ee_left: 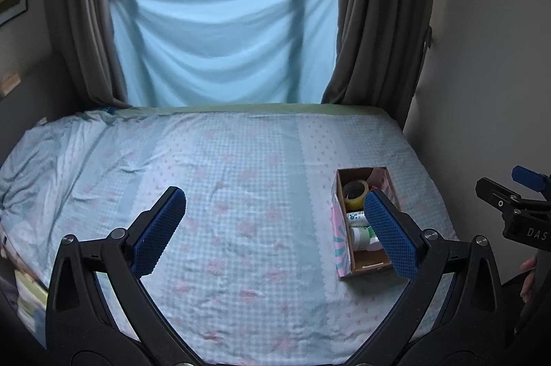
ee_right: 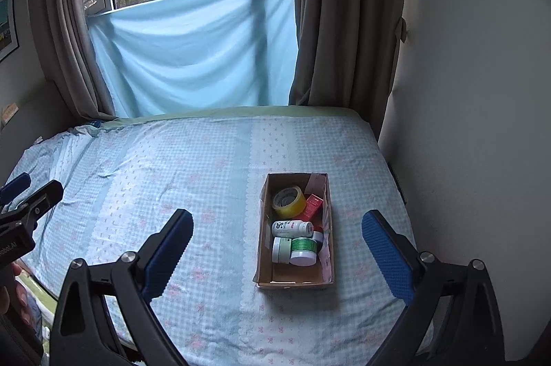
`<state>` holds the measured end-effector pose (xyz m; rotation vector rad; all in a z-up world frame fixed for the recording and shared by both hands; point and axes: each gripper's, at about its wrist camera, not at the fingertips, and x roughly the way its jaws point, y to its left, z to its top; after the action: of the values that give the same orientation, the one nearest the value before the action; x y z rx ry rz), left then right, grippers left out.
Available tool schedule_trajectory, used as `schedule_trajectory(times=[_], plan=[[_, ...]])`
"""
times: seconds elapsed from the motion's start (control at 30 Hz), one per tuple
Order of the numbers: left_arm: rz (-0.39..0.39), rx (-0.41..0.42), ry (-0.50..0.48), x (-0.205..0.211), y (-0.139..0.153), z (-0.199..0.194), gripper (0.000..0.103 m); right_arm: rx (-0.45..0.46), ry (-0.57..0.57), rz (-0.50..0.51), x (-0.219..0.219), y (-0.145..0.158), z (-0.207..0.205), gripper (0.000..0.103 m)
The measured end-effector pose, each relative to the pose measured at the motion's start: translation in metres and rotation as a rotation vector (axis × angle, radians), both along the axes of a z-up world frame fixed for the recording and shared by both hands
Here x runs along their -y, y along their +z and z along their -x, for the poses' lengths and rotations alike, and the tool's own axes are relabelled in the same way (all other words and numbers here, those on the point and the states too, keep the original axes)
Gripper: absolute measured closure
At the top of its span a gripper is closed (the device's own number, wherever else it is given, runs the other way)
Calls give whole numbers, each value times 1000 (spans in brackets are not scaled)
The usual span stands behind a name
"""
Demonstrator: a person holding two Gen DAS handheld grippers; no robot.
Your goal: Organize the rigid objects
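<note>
— Nearest the lens?
— Both tongs, black-framed with blue dimpled pads. The left tongs (ee_left: 273,230) stand wide apart, gripping nothing; the right tongs (ee_right: 277,250) are equally wide and hold nothing.
— And beneath them?
— A bed (ee_right: 179,166) under a pale blue checked sheet with pink bows. Both tongs hang over it without touching.
— Where are the task's things?
— Gathered inside an open brown cardboard box (ee_right: 263,193), which lies on the bed at about three o'clock from its middle, near the wall. In the right wrist view the box sits between the two pads.
— What is in it?
— At twelve o'clock, a yellow roll of tape (ee_right: 289,201), with a small red carton (ee_right: 312,204) just beside it at three o'clock. Below lies a white bottle on its side (ee_right: 291,228). At six o'clock, a white jar (ee_right: 280,249) touches a green-labelled jar (ee_right: 303,250).
— Beyond the bed?
— A light blue cloth (ee_right: 193,56) hangs across the window, between grey curtains (ee_right: 337,21).
</note>
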<state>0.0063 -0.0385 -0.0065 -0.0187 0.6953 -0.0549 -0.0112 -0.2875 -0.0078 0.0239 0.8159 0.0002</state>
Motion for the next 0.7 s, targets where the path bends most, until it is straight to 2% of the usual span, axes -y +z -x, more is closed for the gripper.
schedule_trajectory(times=[0.7], plan=[[-17, 7, -9, 7, 1, 8, 0, 6, -7, 1, 1, 1, 5, 5]])
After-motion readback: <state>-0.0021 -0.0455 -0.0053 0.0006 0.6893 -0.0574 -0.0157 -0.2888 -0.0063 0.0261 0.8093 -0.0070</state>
